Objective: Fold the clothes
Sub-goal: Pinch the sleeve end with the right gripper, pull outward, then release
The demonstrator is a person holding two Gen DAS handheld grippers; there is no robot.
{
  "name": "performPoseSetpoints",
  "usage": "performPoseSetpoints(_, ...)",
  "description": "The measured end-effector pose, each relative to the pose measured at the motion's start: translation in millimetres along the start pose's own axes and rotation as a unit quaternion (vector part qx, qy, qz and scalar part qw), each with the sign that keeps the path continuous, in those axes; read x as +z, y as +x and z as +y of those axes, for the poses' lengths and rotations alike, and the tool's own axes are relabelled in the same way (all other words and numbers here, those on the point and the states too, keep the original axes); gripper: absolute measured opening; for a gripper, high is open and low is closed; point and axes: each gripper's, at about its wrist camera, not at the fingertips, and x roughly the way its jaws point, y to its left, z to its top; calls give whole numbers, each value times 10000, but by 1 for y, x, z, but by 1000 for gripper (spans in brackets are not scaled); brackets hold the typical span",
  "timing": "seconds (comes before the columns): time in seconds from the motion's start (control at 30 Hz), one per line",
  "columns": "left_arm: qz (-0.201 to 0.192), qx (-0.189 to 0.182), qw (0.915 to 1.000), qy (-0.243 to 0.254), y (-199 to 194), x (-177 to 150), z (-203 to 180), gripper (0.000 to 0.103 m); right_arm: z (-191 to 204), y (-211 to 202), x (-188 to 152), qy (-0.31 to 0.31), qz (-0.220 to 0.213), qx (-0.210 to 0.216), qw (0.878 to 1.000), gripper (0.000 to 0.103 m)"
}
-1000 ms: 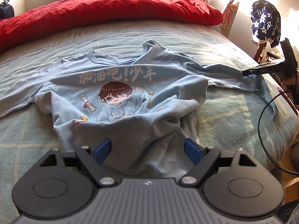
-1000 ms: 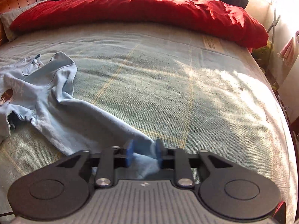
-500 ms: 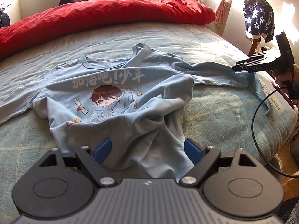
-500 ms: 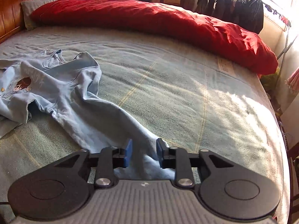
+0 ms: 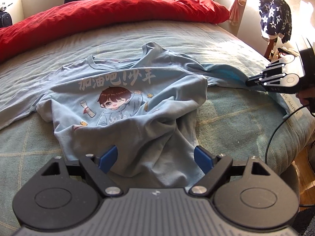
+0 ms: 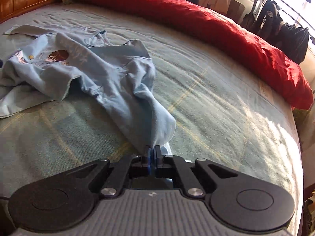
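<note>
A light-blue T-shirt point(image 5: 126, 106) lies front-up and rumpled on a bed point(image 5: 226, 122) covered in a grey-green checked spread, its cartoon print of a brown-haired child and a line of pale characters facing the ceiling. The collar points toward the far side of the bed, where a red duvet point(image 5: 118, 13) is heaped along the edge. The hem is bunched and creased at the near edge, directly in front of the left gripper point(image 5: 155, 158), whose blue-padded fingers point(image 5: 107, 157) stand wide apart with the wrinkled hem cloth lying between them, not clamped. One sleeve stretches out to the left side of the left wrist view and lies flat on the spread. The other sleeve is drawn out toward the right edge of the bed, where the right gripper point(image 6: 152, 153) has its fingers pressed together on the sleeve end, so the cloth rises from the spread in a taut, twisted ridge up to the pinch. In the left wrist view that same gripper appears at the right, black, with a cable hanging from it over the bed's side. A dark garment with white stars point(image 5: 275, 15) hangs on something beyond the bed's corner, and dark clothes point(image 6: 275, 25) hang along the wall behind the duvet.
</note>
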Motion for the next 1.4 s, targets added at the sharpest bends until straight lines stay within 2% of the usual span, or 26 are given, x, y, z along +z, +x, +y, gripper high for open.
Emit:
performPoseSetpoints(0.03, -2, -11, 10000, 14, 1, 0, -1, 85, 7, -2, -2, -70, 78, 113, 9999, 11)
performPoseSetpoints(0.1, -12, -41, 10000, 43, 1, 1, -4, 85, 20, -6, -5, -194, 217, 322, 9991, 13)
performPoseSetpoints(0.2, -35, -116, 9999, 86, 0, 1, -8, 85, 17, -14, -4, -107, 118, 385, 9991, 15)
performPoseSetpoints(0.27, -28, -112, 9999, 100, -1, 0, -9, 85, 1, -24, 1, 268, -213, 508, 9981, 18)
performPoseSetpoints(0.4, -19, -72, 10000, 57, -2, 0, -6, 85, -39, -27, 7, 1028, -748, 661, 9897, 41)
performPoseSetpoints(0.43, -18, -62, 10000, 45, -2, 0, -5, 85, -50, -20, 6, 1258, -785, 815, 9856, 42)
performPoseSetpoints(0.53, -6, -54, 10000, 16, -2, -1, -4, 85, -73, 3, 4, 1719, -768, 1202, 9747, 42)
performPoseSetpoints(0.63, 15, -6, 10000, -6, -1, -1, -1, 85, -75, 21, 3, 1806, -679, 1497, 9697, 42)
performPoseSetpoints(0.77, 22, 37, 10000, -31, 0, 2, 2, 85, -60, 26, 5, 1507, -603, 1632, 9732, 39)
performPoseSetpoints(0.8, 21, 45, 10000, -26, 0, 3, 2, 85, -58, 25, 6, 1460, -610, 1673, 9731, 34)
performPoseSetpoints(0.83, 21, 51, 10000, -22, 1, 4, 3, 85, -57, 25, 7, 1444, -607, 1674, 9734, 20)
performPoseSetpoints(0.87, 20, 49, 10000, -22, 2, 5, 3, 85, -57, 24, 8, 1428, -603, 1675, 9736, 13)
performPoseSetpoints(0.93, 12, 38, 10000, -9, 3, 6, 3, 85, -57, 24, 11, 1398, -582, 1542, 9764, 2)
performPoseSetpoints(1.17, 15, 13, 10000, -9, 6, 8, 4, 85, -79, 38, 29, 1345, -343, 611, 9884, 2)
performPoseSetpoints(1.4, 16, 88, 9999, -73, 5, 10, 14, 85, -102, 55, 50, 1235, -74, -283, 9919, 1)
